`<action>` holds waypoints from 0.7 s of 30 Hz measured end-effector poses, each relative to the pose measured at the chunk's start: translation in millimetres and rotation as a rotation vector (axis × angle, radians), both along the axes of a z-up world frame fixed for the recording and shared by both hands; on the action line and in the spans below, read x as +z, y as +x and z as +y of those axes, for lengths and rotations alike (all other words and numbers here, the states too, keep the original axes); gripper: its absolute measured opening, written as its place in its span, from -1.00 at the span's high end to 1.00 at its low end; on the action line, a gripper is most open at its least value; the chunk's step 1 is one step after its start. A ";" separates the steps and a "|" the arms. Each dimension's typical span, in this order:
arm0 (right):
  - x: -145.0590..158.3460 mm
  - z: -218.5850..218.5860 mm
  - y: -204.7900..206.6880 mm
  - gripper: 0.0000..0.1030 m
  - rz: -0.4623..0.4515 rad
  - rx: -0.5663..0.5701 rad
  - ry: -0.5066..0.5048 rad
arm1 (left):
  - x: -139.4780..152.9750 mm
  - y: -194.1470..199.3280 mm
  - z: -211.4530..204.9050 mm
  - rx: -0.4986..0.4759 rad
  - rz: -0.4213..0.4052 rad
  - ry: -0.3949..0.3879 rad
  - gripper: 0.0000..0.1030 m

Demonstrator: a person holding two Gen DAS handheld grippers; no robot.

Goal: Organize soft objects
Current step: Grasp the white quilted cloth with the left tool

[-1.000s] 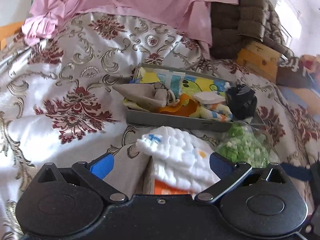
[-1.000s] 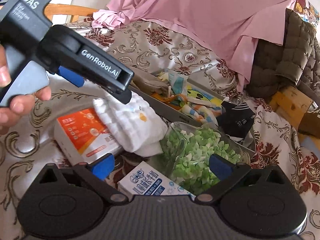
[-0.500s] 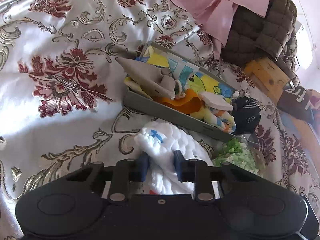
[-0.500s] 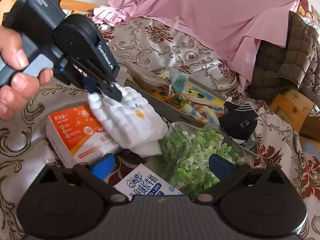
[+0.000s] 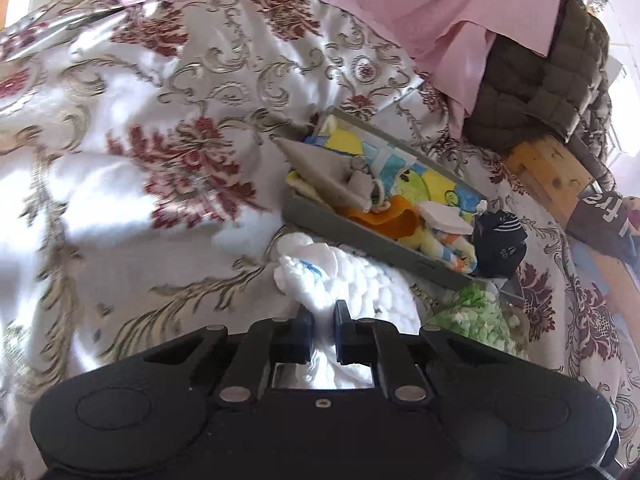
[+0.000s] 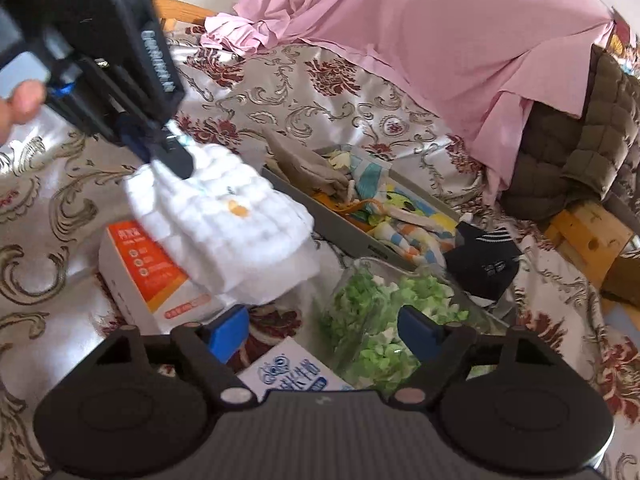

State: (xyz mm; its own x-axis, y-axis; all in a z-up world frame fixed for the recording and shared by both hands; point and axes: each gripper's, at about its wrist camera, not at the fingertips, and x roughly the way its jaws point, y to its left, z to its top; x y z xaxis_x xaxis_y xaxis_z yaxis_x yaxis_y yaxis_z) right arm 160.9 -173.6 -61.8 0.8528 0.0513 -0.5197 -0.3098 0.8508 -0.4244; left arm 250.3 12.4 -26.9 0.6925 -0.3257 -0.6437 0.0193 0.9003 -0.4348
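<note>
My left gripper (image 5: pixel 320 312) is shut on a white quilted cloth (image 5: pixel 352 288) and holds it lifted above the bed; both show in the right wrist view, the left gripper (image 6: pixel 172 152) and the cloth (image 6: pixel 240 232). A grey tray (image 5: pixel 360 236) holding several folded cloths lies just beyond; it also shows in the right wrist view (image 6: pixel 340 224). A dark sock (image 6: pixel 484 268) lies at the tray's right end. My right gripper (image 6: pixel 324 328) is open and empty, low over a bag of green pieces (image 6: pixel 376 320).
An orange and white box (image 6: pixel 148 268) lies under the lifted cloth. A blue and white carton (image 6: pixel 288 372) sits by my right gripper. A pink sheet (image 6: pixel 440 40), a brown quilted cushion (image 6: pixel 580 148) and a wooden stool (image 6: pixel 588 240) lie behind the tray.
My left gripper closed on the white cloth and has lifted it up off the orange box. My right gripper has stayed open and nearly still.
</note>
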 end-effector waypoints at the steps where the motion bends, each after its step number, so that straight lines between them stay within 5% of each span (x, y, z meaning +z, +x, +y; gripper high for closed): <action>1: 1.3 -0.4 -0.5 -0.60 0.002 0.002 0.012 | 1.0 -4.8 2.0 0.011 0.010 0.005 0.80; 21: 16.9 27.5 4.1 -0.47 0.090 0.196 0.312 | 10.6 -58.6 27.0 0.176 0.096 0.355 0.79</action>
